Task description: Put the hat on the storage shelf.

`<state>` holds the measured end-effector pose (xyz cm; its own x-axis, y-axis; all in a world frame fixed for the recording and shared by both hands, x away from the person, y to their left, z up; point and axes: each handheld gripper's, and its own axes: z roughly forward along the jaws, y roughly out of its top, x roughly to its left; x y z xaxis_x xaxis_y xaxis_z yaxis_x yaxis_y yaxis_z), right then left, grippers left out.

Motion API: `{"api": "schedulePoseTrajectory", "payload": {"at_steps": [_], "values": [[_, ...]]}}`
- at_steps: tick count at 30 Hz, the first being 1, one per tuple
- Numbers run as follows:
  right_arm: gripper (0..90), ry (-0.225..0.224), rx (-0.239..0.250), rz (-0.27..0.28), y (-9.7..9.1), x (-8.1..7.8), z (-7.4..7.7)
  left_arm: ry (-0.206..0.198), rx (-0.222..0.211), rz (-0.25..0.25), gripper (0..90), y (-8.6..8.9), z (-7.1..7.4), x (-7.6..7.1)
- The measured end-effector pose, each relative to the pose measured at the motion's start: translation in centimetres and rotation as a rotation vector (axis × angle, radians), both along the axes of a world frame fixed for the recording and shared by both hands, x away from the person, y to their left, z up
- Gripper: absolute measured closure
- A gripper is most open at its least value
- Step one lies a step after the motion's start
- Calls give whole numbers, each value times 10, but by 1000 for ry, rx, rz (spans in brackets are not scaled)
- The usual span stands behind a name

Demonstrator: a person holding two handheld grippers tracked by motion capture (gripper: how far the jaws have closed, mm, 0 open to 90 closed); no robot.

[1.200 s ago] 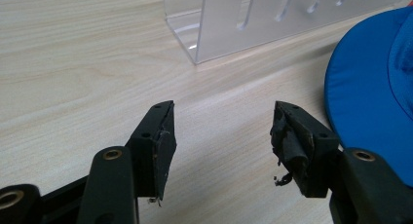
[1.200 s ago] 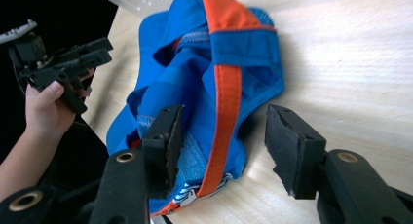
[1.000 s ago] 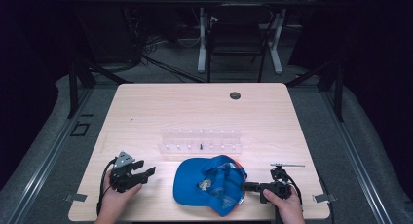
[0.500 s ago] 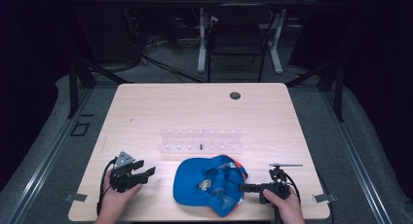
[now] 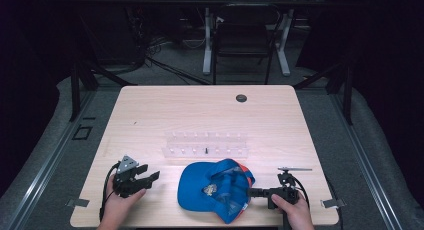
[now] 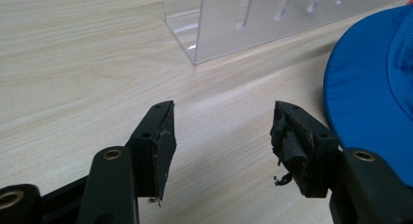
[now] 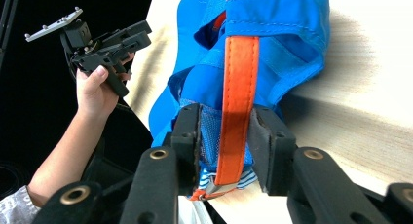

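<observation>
Your right gripper [image 5: 252,192] had its jaws squeezed on the blue cap [image 5: 216,188] by its orange strap [image 7: 237,102]. The cap lay on the bench [image 5: 200,115] near you. Your left gripper [image 5: 151,176] was wide open, holding nothing.

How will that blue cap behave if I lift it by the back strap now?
Probably floppy: the right gripper pinches the blue cap only by its orange strap and mesh, so the crown would likely sag. It looks light. The brim seems stiffer and may tip it forward.
</observation>
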<state>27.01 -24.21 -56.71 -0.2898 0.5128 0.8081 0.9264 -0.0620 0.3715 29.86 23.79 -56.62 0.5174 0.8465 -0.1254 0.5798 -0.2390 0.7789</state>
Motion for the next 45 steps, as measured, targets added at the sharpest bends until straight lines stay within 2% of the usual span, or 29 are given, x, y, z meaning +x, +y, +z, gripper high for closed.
{"api": "schedulePoseTrajectory", "payload": {"at_steps": [13, 23, 28, 29, 36, 45], "values": [[715, -1, 21, -5, -4, -1, 3, 5, 8, -5, 423, 0, 1, 0], [769, 13, -1, -21, -8, 0, 3, -1, 3, -3, 424, 0, 0, 0], [773, 11, -30, -54, -7, 0, 7, -6, 1, -1, 423, -1, 0, 0], [774, 7, -43, -44, -8, 0, 8, -6, 1, -2, 423, -1, 0, 0], [776, 19, -76, -68, -4, 3, 20, -6, 4, 0, 423, 0, 1, -1], [777, 27, -218, -71, -4, 10, 38, -5, -3, -1, 423, -1, 0, -1]]}}
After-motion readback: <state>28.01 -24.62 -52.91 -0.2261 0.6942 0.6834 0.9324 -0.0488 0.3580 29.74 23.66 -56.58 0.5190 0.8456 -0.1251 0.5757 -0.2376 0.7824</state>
